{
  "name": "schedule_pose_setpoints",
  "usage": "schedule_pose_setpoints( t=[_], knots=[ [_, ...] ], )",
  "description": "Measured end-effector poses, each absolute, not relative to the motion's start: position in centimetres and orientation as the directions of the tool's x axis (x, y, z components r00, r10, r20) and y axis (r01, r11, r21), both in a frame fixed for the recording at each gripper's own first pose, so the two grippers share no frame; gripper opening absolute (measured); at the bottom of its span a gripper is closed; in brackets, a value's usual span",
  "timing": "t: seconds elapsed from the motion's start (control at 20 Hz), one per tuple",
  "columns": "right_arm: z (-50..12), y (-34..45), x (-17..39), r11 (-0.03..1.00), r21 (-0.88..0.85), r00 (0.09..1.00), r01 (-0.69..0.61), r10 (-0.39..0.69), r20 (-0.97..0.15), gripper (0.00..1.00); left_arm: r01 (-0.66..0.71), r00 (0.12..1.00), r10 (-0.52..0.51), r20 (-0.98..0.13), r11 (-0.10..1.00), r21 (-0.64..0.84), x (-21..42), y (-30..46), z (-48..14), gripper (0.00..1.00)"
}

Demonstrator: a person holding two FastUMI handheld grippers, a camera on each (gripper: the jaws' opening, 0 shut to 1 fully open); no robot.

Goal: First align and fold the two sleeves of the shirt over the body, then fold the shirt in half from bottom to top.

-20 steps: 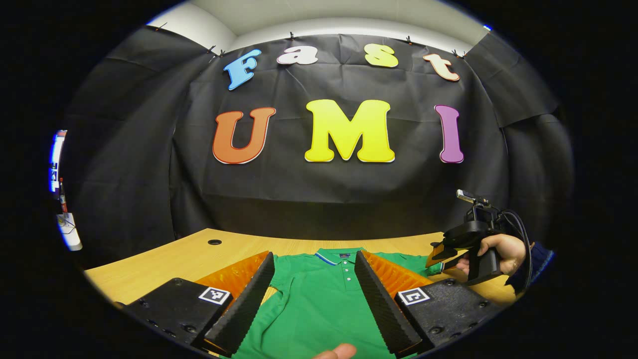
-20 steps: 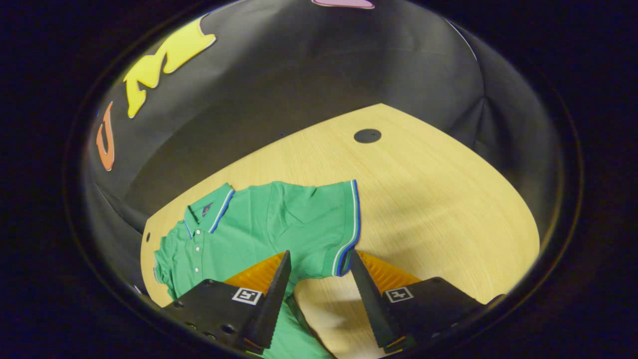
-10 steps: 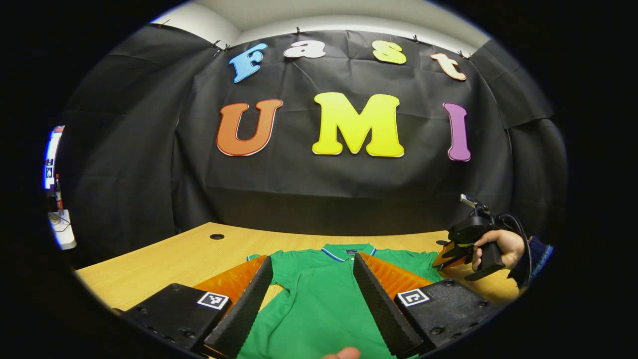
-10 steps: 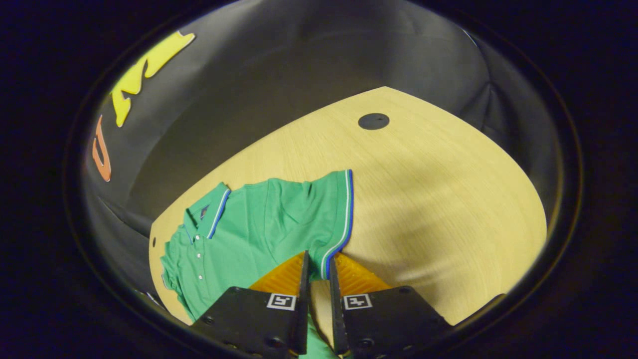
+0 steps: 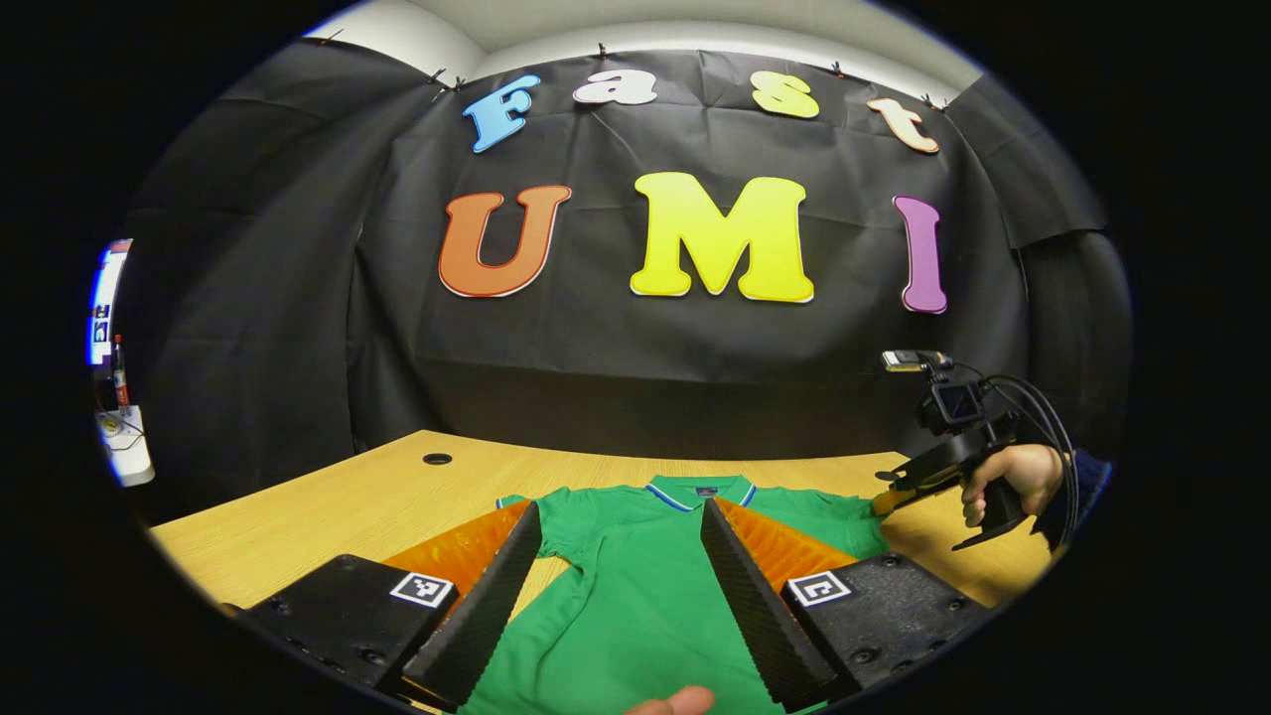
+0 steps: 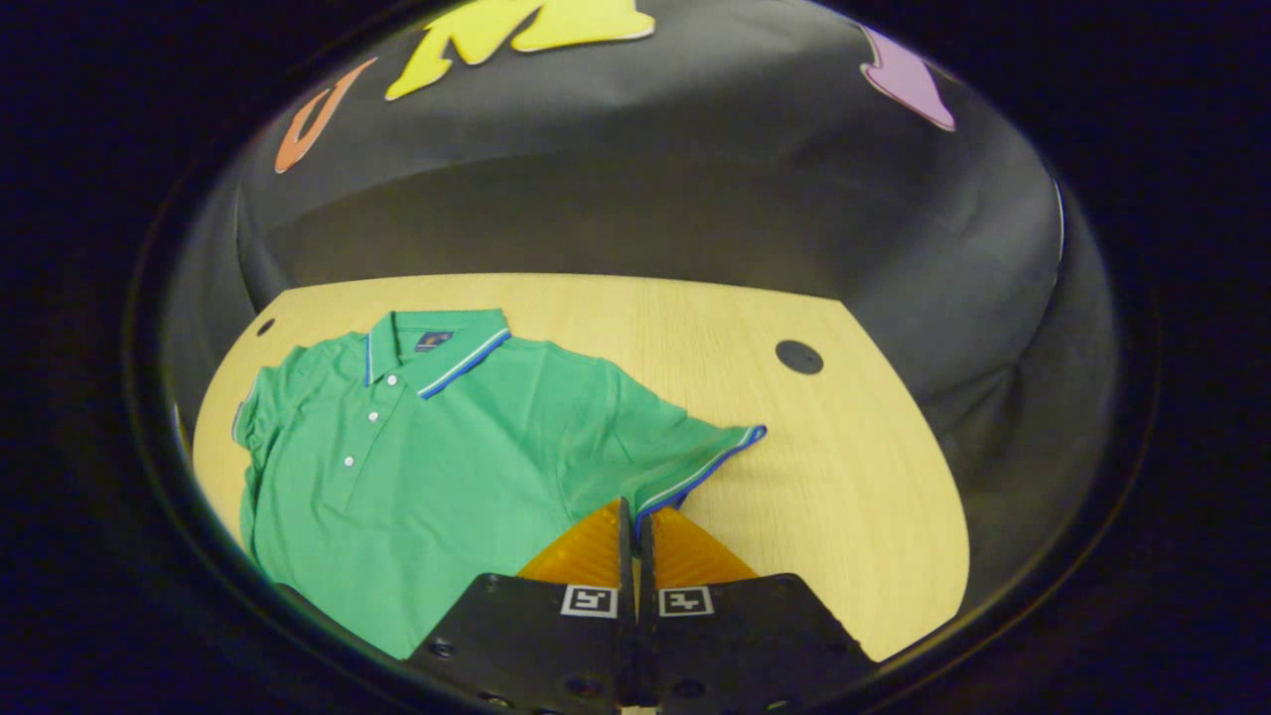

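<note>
The right claw (image 6: 634, 516) pinches the green shirt's (image 6: 437, 467) sleeve (image 6: 695, 459) at five o'clock, the left claw (image 5: 621, 586) gapes wide, and one hard tug could bunch everything up.

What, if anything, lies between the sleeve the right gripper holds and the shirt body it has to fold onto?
Nothing visible does. The right gripper is shut on the sleeve at its striped cuff, and the green polo shirt lies flat on the wooden table, its body bare of other things.
</note>
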State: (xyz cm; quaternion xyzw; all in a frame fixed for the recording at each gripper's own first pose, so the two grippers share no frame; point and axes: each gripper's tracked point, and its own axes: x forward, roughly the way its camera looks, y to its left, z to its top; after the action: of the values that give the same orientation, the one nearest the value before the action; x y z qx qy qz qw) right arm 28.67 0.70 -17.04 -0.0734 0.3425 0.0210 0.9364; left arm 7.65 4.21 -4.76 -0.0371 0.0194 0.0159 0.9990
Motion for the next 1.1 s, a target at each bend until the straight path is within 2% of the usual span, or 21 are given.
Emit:
schedule_pose_setpoints(
  t=[0.15, 0.25, 0.35, 0.5, 0.65, 0.7, 0.75, 0.8, 0.9, 0.95, 1.05, 1.1],
  knots=[
    [-16.0, 2.9, 28.5, 0.935, -0.308, 0.798, -0.174, -0.05, -0.6, 0.0, -0.045, 0.998, 0.043, -0.04, 0.996, -0.075, 7.8, 4.8, -4.8, 1.0],
    [-15.8, 4.0, 28.4, 0.852, -0.477, 0.823, -0.216, -0.104, -0.558, 0.0, -0.048, 0.998, 0.046, -0.035, 0.996, -0.075, 8.0, 5.1, -4.8, 1.0],
    [-16.3, 6.5, 27.8, 0.762, -0.579, 0.834, -0.29, -0.096, -0.543, 0.0, -0.07, 0.997, 0.068, -0.034, 0.995, -0.064, 8.4, 6.1, -5.1, 1.0],
    [-17.3, 10.3, 27.0, 0.691, -0.63, 0.855, -0.354, -0.034, -0.517, 0.0, -0.112, 0.993, 0.11, -0.038, 0.993, -0.046, 8.6, 7.8, -5.4, 1.0],
    [-17.3, 11.9, 25.1, 0.714, -0.574, 0.833, -0.401, 0.022, -0.553, 0.05, -0.14, 0.99, 0.139, -0.026, 0.989, -0.039, 9.2, 9.5, -5.6, 1.0],
    [-17.5, 11.9, 24.6, 0.737, -0.545, 0.827, -0.401, 0.036, -0.56, 0.27, -0.153, 0.988, 0.151, -0.039, 0.987, -0.043, 9.5, 10.1, -6.1, 1.0],
    [-17.7, 12.0, 25.1, 0.759, -0.527, 0.838, -0.382, 0.043, -0.545, 0.3, -0.16, 0.986, 0.157, -0.057, 0.986, -0.049, 9.7, 10.6, -6.7, 1.0],
    [-17.4, 12.1, 25.2, 0.781, -0.506, 0.85, -0.366, 0.059, -0.524, 0.46, -0.166, 0.984, 0.162, -0.071, 0.985, -0.054, 10.0, 11.0, -7.2, 1.0],
    [-15.9, 12.3, 24.8, 0.813, -0.473, 0.882, -0.339, 0.101, -0.46, 0.87, -0.186, 0.98, 0.181, -0.087, 0.981, -0.051, 10.3, 11.8, -7.7, 1.0],
    [-15.0, 12.4, 24.8, 0.83, -0.449, 0.898, -0.33, 0.129, -0.422, 0.95, -0.194, 0.978, 0.189, -0.088, 0.98, -0.051, 10.6, 12.3, -7.8, 1.0],
    [-13.1, 12.3, 23.6, 0.873, -0.374, 0.911, -0.312, 0.164, -0.379, 0.95, -0.192, 0.977, 0.185, -0.109, 0.98, -0.056, 11.0, 12.5, -8.2, 1.0],
    [-12.1, 12.4, 22.8, 0.893, -0.327, 0.913, -0.311, 0.185, -0.364, 0.99, -0.191, 0.976, 0.184, -0.117, 0.98, -0.056, 11.2, 12.7, -8.4, 1.0]
  ],
)
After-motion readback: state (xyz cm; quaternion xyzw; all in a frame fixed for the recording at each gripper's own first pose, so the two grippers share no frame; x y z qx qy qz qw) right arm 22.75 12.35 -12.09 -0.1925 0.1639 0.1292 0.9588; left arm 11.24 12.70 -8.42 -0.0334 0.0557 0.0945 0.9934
